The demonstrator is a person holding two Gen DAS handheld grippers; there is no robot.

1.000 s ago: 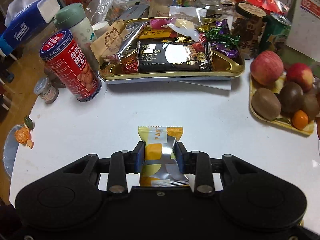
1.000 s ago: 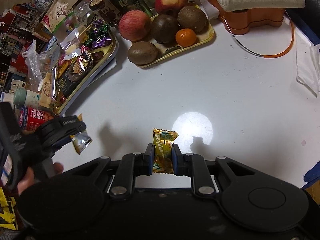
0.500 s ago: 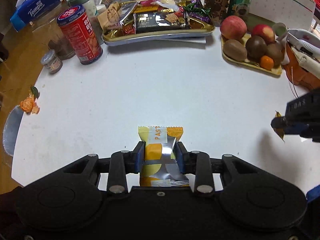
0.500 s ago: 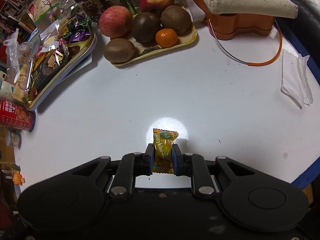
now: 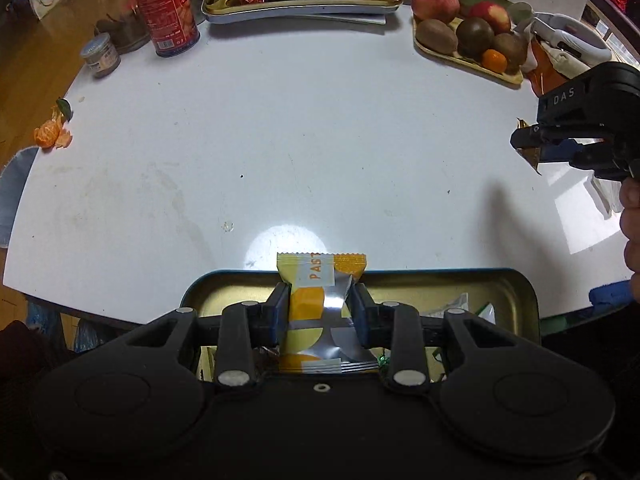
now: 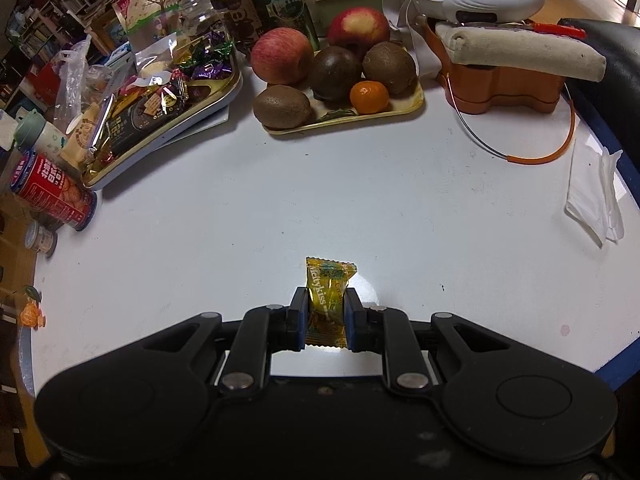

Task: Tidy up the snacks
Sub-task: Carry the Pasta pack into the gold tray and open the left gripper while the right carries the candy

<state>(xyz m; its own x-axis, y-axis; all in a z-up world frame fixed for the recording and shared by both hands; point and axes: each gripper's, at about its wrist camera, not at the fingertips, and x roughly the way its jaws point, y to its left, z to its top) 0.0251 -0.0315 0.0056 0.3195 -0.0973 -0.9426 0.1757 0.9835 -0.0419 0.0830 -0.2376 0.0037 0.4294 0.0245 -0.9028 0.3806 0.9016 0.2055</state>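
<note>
Tongs on both sides are loaded here! The left tongs [image 5: 320, 314] are clamped on a yellow-and-silver pastry packet [image 5: 318, 308], pads pressed against its sides, and that packet hangs right over the far rim of a gold-lined tin tray [image 5: 516, 300] sitting at the near edge of the white table [image 5: 300, 128]; a few wrappers lie inside the tray. Over on the right, the right tongs [image 6: 323, 320] are closed almost fully on a small yellow candy [image 6: 326, 300], held above bare table near the near edge, and in the left wrist view they show at the right edge with a hand [image 5: 632, 224] behind them. Along the far edge sits a gold snack tray [image 6: 216, 98] heaped with wrapped sweets and a dark biscuit pack, and just beside it a fruit tray [image 6: 416, 104] with apples, kiwis and a small orange. A red can [image 5: 164, 8] stands near the far left corner, and orange peel [image 5: 50, 134] rests at the left edge.
</note>
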